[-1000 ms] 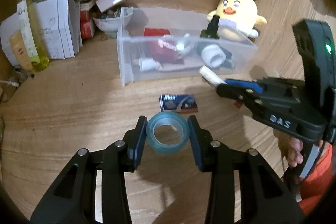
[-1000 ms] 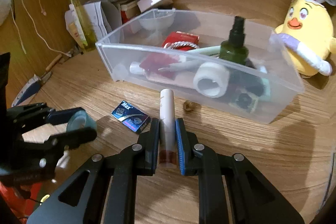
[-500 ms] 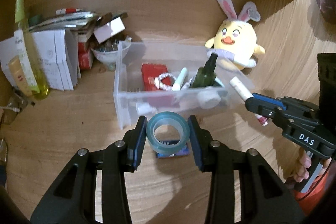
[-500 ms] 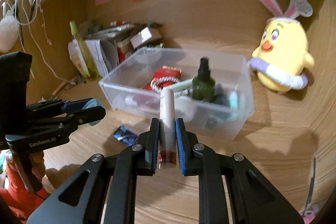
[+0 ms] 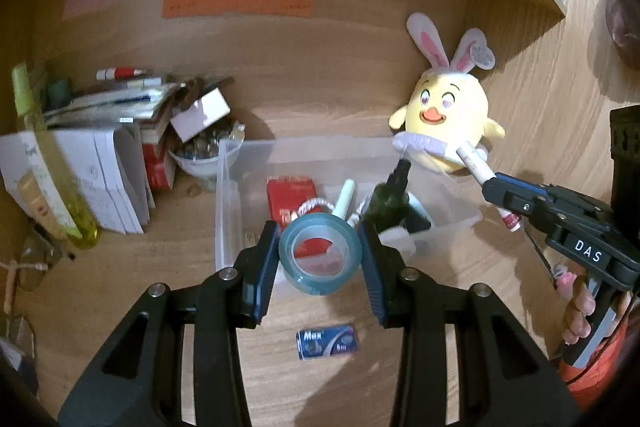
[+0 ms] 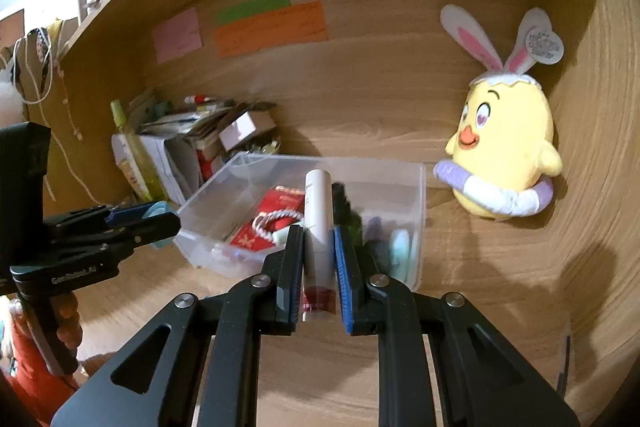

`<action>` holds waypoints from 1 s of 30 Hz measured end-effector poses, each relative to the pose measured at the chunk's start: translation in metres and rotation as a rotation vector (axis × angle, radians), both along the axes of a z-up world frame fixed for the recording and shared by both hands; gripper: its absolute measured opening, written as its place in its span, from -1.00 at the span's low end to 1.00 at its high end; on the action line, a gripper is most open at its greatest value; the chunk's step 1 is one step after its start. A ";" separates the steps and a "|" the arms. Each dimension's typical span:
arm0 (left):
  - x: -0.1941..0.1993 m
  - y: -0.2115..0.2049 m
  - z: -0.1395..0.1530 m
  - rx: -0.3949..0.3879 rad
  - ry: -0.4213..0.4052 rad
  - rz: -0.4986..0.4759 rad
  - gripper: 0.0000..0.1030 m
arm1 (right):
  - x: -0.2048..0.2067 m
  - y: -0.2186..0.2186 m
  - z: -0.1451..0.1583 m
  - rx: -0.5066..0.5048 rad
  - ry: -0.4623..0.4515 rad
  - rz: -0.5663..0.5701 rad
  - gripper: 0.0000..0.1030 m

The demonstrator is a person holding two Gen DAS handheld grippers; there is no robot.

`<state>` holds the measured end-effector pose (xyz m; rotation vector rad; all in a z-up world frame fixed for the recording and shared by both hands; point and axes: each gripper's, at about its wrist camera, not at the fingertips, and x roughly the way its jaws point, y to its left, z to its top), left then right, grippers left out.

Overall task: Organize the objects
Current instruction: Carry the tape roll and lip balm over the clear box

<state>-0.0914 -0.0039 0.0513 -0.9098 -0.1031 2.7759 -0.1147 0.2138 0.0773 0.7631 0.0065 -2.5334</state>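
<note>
- left tongs [image 5: 320, 259] clamp the tape roll [image 5: 319, 259], right tongs [image 6: 318, 267] pinch the white tube [image 6: 318, 223], neither binned yet.
- clear bin [image 5: 228, 211] already holds several things; blue box [image 5: 326, 341] lies loose on the table [image 5: 160, 267].

Clear bin [image 5: 228, 211] open from above – the dark spray bottle [image 5: 390, 197] sticks up inside, plush chick [image 5: 448, 119] crowds its far right corner, paper clutter [image 5: 100, 163] its left.

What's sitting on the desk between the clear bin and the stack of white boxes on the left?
In the left wrist view, a white bowl heaped with small odds and ends stands between the clear bin and the white boxes, right by the bin's corner.
</note>
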 end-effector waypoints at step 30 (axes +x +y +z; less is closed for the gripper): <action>-0.076 -0.004 -0.026 -0.033 -0.100 0.025 -0.24 | -0.086 -0.009 -0.030 0.025 -0.115 -0.072 -0.73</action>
